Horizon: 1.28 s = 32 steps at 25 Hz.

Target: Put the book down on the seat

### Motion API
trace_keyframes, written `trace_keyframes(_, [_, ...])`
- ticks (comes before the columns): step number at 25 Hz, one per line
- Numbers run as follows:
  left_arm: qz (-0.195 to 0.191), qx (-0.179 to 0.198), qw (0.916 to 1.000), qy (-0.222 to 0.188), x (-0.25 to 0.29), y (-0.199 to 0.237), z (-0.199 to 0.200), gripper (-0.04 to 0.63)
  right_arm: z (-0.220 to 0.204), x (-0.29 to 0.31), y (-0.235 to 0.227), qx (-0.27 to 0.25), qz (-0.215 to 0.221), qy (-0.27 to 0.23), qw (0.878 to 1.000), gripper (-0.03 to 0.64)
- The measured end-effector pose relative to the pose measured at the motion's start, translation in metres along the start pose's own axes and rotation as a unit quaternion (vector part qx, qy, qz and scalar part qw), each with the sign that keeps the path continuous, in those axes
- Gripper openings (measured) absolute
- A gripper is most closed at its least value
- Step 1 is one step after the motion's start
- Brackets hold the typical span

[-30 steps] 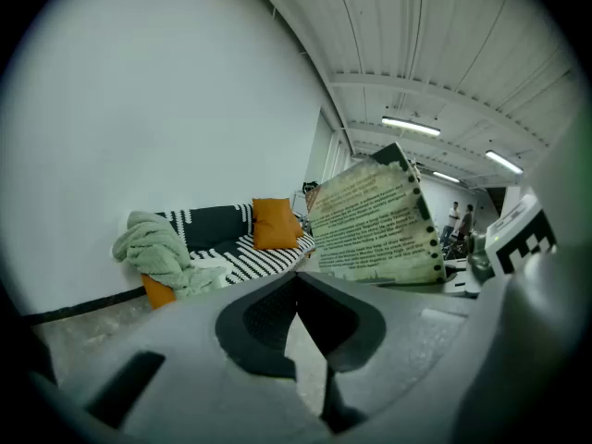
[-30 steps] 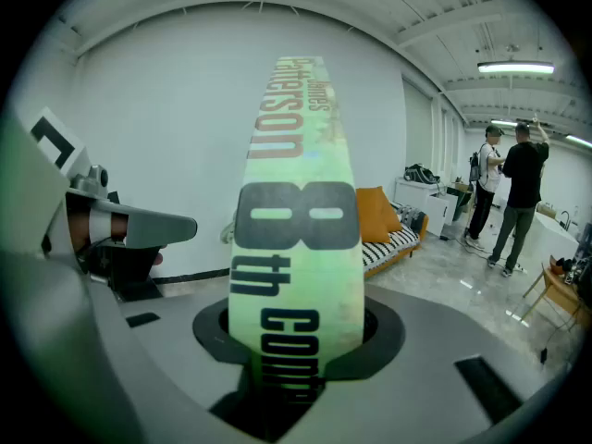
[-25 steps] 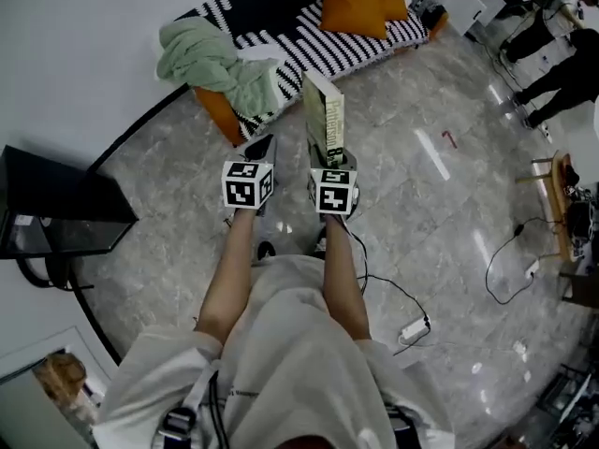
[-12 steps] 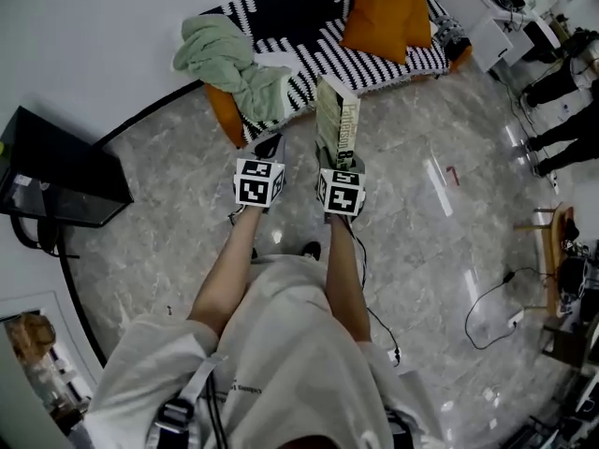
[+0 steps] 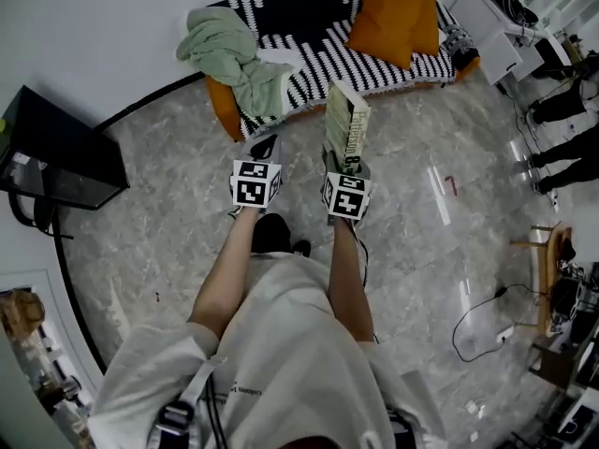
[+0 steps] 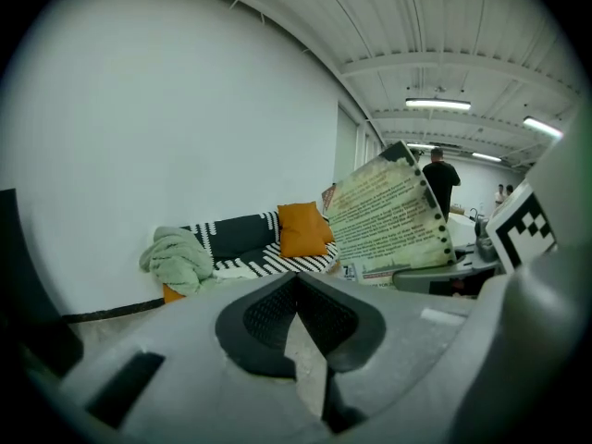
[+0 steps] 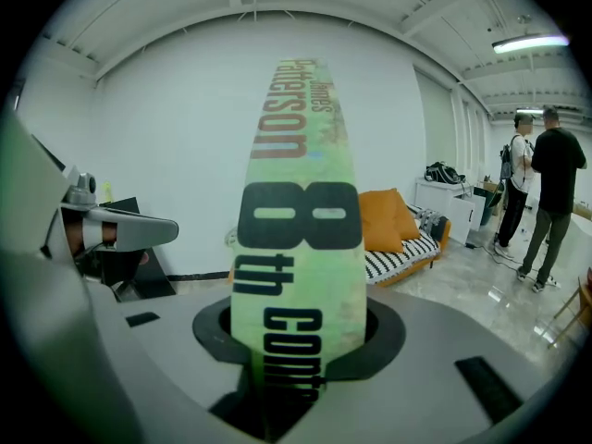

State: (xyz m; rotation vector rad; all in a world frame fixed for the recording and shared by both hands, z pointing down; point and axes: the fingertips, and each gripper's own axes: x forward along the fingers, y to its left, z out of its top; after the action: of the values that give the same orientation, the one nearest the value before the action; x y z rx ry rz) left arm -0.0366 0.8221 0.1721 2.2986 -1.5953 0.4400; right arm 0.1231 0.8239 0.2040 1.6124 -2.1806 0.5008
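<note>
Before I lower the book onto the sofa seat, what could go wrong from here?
1. The right gripper holds the book only by its lower end between its jaws. The book stands tall and could tip or slip.
2. The green blanket and orange cushions crowd the seat. A book set partly on the blanket might slide off.

book (image 5: 347, 131): pale green, black lettering | sofa (image 5: 323, 59): black-and-white stripes | cushions (image 5: 395, 24): orange | blanket (image 5: 225, 50): pale green | floor (image 5: 168, 241): grey marble

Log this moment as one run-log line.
right gripper: shut on book, upright | left gripper: shut, empty | sofa: ahead, book not yet on it
</note>
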Motion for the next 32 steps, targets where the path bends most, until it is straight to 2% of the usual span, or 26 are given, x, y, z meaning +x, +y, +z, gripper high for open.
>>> trace_keyframes(7, [0.012, -0.038, 0.9991, -0.008, -0.003, 0.024, -0.004, 0.005, -0.005, 0.011, 0.003, -0.005, 0.022, 0.010, 1.000, 0.161])
trace_keyframes(13, [-0.006, -0.030, 0.9995, 0.008, 0.026, 0.028, -0.004, 0.006, 0.004, 0.037, 0.001, -0.002, 0.023, 0.011, 1.000, 0.161])
trace_keyframes(15, [-0.017, -0.036, 0.9992, 0.008, 0.040, 0.036, 0.005, 0.005, 0.015, 0.050, 0.000, 0.018, 0.021, 0.007, 1.000, 0.161])
trace_keyframes(18, [-0.019, -0.047, 0.9987, 0.010, 0.052, 0.045, 0.006, 0.006, 0.025, 0.064, -0.001, 0.078, 0.026, -0.010, 0.997, 0.161])
trace_keyframes(19, [-0.019, -0.051, 0.9984, 0.012, 0.056, 0.041, 0.005, 0.006, 0.028, 0.063, -0.007, 0.076, 0.022, -0.015, 0.997, 0.161])
trace_keyframes(22, [-0.028, -0.061, 0.9977, 0.014, 0.075, 0.024, 0.007, 0.006, 0.038, 0.063, -0.025, 0.029, 0.012, -0.018, 0.999, 0.161])
trace_keyframes(27, [-0.042, -0.076, 0.9962, 0.011, 0.113, 0.034, 0.025, 0.006, 0.048, 0.094, -0.025, 0.032, 0.015, -0.007, 0.999, 0.161])
trace_keyframes(32, [-0.038, -0.099, 0.9943, 0.001, 0.145, 0.049, 0.046, 0.006, 0.042, 0.117, -0.031, 0.016, 0.011, 0.010, 1.000, 0.161])
